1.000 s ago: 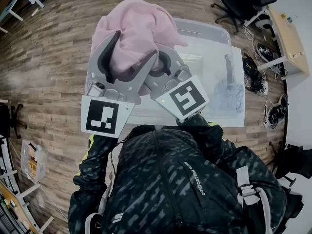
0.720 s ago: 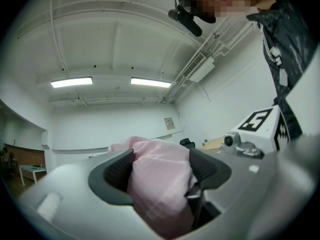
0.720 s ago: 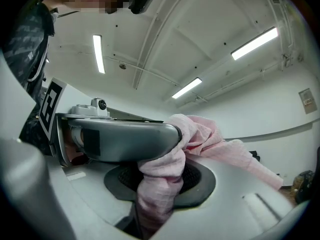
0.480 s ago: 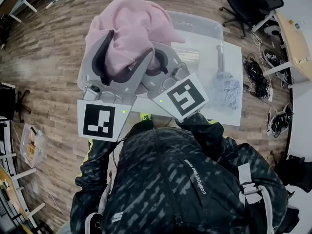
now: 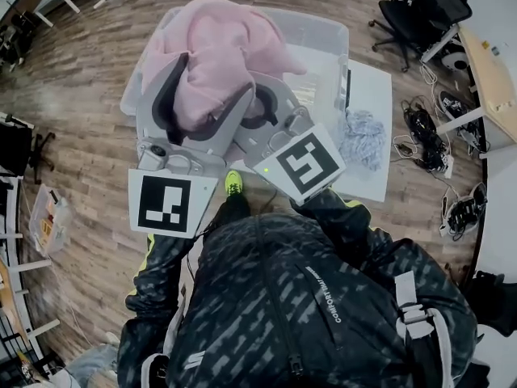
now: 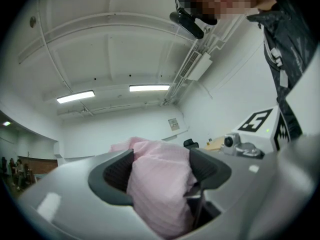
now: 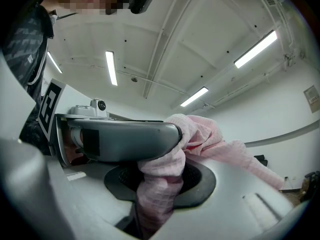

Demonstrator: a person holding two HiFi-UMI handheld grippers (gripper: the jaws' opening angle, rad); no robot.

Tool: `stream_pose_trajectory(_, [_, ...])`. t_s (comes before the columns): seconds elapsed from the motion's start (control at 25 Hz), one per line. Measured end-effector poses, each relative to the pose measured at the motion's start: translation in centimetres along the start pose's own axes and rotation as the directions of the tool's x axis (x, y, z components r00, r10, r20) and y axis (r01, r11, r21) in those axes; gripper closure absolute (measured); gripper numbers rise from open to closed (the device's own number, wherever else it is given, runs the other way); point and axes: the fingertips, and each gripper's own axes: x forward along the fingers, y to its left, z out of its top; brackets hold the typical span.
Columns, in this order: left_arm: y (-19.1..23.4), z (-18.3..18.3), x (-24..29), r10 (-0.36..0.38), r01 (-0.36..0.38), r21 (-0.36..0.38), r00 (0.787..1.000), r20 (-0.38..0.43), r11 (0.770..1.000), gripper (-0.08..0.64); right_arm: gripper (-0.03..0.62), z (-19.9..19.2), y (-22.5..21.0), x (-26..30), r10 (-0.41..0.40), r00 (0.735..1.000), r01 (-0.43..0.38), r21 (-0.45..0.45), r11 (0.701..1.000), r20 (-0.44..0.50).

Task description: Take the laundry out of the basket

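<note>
Grips unchanged: our L gripper (image 5: 212,95) has its jaws set wide round a thick wad of the pink garment (image 5: 222,35), and the R gripper (image 5: 271,107) pinches a thinner fold. Since a sec ago we've stepped back (shoe (image 5: 233,184) now showing) – garment's held high, clear of the basket (image 5: 323,31).

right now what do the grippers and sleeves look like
Both the left gripper and right gripper are grey plastic with black ribbed pads. Each carries a white cube with a black square marker; a green light glows by the right one. The sleeves are dark, patterned, with yellow trim.
</note>
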Motion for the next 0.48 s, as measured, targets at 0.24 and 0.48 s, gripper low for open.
stream_pose_trajectory(0.24, [-1.3, -0.1, -2.0, 0.03, -0.031, -0.018, 0.999, -0.036, 0.999, 0.219, 0.459, -0.2, 2.1, -1.4, 0.041, 0.999, -0.04, 0.034, 0.999, -0.016])
stream_pose_trajectory(0.48, [-3.9, 0.5, -4.8, 0.054, -0.058, -0.054, 0.996, -0.074, 0.997, 0.219, 0.459, 0.0, 5.0, -4.5, 0.073, 0.996, -0.071, 0.057, 0.996, -0.043])
